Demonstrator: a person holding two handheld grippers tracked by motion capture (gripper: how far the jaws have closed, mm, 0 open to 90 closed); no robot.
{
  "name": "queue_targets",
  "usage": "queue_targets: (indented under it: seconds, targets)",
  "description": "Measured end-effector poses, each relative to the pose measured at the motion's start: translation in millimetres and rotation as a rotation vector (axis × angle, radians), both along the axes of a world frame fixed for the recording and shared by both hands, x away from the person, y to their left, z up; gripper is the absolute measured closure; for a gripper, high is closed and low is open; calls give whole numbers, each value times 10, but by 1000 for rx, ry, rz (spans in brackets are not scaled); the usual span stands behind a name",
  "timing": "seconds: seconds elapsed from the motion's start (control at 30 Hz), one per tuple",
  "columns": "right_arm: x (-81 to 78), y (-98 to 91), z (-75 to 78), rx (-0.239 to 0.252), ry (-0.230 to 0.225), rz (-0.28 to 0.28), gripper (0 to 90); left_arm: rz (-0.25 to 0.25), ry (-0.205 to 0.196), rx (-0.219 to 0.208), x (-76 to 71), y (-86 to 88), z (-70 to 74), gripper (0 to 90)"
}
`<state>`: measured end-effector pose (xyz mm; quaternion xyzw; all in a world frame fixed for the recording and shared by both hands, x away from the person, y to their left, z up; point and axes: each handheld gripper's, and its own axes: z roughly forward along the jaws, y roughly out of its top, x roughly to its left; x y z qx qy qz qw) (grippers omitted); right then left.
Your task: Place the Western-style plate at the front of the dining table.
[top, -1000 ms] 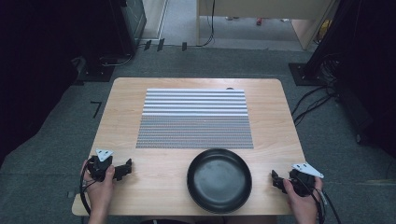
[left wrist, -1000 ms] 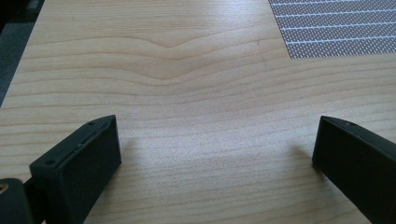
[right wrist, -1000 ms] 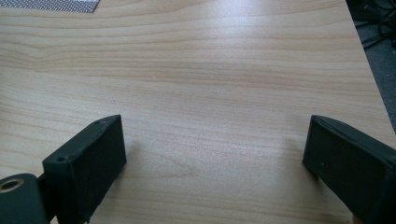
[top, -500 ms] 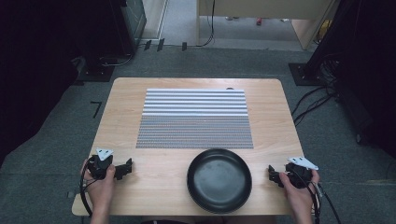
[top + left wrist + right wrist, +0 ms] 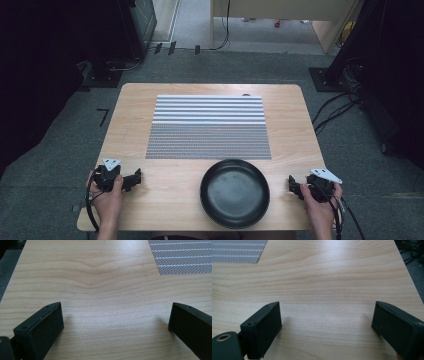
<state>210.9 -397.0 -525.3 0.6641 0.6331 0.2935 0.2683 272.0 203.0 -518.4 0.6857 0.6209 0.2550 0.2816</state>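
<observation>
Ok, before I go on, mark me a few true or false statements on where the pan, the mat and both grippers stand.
1. The black pan lies on the striped mat. False: it sits on bare table, just at the mat's near edge.
2. The left gripper is open with nothing between its jaws. True.
3. The right gripper clamps the pan's rim. False: it is open, apart from the pan.
4. The pan is empty. True.

Left gripper (image 5: 136, 178) and right gripper (image 5: 292, 185) rest low, fingers spread wide, empty.
</observation>
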Motion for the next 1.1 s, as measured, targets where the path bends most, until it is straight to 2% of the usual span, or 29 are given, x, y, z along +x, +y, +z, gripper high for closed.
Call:
queue_targets:
  seconds: [0.1,0.13,0.3,0.37,0.43,0.53,0.67,0.83,0.97,1.0,1.1]
  targets:
    - [-2,-5,14,48,-8,2,85,14,7,-14,12,19,13,0]
    - [-2,0,36,54,-12,5,85,40,4,-33,10,44,21,0]
    - [-25,3,114,62,-33,1,90,66,-15,-69,-17,64,51,0]
    - [-51,-6,160,84,-48,-12,134,61,-29,-60,-43,23,87,0]
    - [-56,-9,171,96,-51,-9,134,60,-33,-58,-51,-3,97,0]
    - [-76,16,211,121,-50,-1,135,39,-48,-39,-74,-121,127,0]
    - [-89,52,242,122,-52,10,135,10,-54,-30,-87,-208,144,0]
    - [-106,107,296,130,-61,34,135,-21,-65,-42,-106,-350,160,0]
    - [-115,143,320,138,-60,49,136,-40,-71,-62,-120,-436,170,0]
    - [-122,158,334,140,-62,57,136,-48,-72,-92,-130,-474,179,0]
    - [-127,173,346,146,-65,64,137,-59,-76,-112,-144,-517,191,0]
